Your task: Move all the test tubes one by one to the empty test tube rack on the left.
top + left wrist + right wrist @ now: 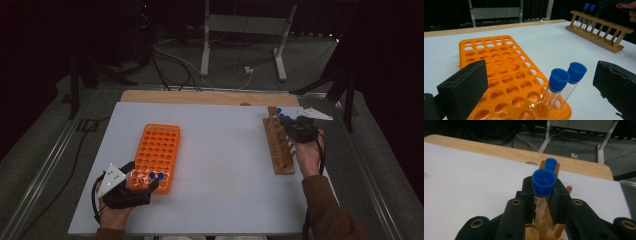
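An orange tube rack (157, 150) (499, 65) lies on the white table at the left. Two blue-capped clear tubes (156, 176) (559, 78) stand in its near right corner. My left gripper (144, 176) (541, 75) is open, its jaws spread wide either side of that corner, touching neither tube. At the right stands a wooden tube rack (279, 150) (599, 35) (541, 230). My right gripper (295, 127) (544, 187) is shut on a blue-capped tube (544, 181) just below the cap, over the rack's far end. Another capped tube (551, 164) stands behind it.
The white tabletop (225, 160) lies bare between the two racks. A wooden strip (200, 97) runs along its far edge. Beyond it are a metal table frame (245, 30) and cables on the dark floor. Metal rails flank both table sides.
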`<state>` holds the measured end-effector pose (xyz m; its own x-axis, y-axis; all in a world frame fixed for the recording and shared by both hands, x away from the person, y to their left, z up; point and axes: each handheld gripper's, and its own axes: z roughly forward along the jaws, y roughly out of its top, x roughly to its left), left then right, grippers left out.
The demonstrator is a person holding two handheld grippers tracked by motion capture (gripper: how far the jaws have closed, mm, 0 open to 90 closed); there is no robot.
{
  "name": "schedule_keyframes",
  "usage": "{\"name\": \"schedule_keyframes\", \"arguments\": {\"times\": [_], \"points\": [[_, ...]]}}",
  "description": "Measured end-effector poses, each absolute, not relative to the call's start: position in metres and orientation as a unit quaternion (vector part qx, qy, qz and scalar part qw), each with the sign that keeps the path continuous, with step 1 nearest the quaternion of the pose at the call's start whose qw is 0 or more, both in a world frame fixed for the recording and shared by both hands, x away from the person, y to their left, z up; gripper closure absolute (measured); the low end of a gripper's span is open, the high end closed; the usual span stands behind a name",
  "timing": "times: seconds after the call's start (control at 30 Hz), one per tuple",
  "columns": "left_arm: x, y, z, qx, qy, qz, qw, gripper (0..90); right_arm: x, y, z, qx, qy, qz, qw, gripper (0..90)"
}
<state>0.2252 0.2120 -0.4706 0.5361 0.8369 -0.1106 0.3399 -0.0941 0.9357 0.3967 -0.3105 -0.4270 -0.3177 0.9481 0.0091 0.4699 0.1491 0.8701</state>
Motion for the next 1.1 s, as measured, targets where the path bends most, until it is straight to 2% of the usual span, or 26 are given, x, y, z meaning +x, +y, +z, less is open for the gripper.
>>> {"name": "schedule_keyframes", "arguments": {"times": [0.53,1.1], "points": [[0.225,0.208,-0.456,0.691,0.423,0.242,0.534,0.8,0.383,-0.31,-0.395,0.485,0.696,0.438,0.299,77.0],[0.238,0.17,-0.435,0.709,0.406,0.233,0.528,1.4,0.362,-0.271,-0.391,0.444,0.718,0.482,0.235,77.0]]}}
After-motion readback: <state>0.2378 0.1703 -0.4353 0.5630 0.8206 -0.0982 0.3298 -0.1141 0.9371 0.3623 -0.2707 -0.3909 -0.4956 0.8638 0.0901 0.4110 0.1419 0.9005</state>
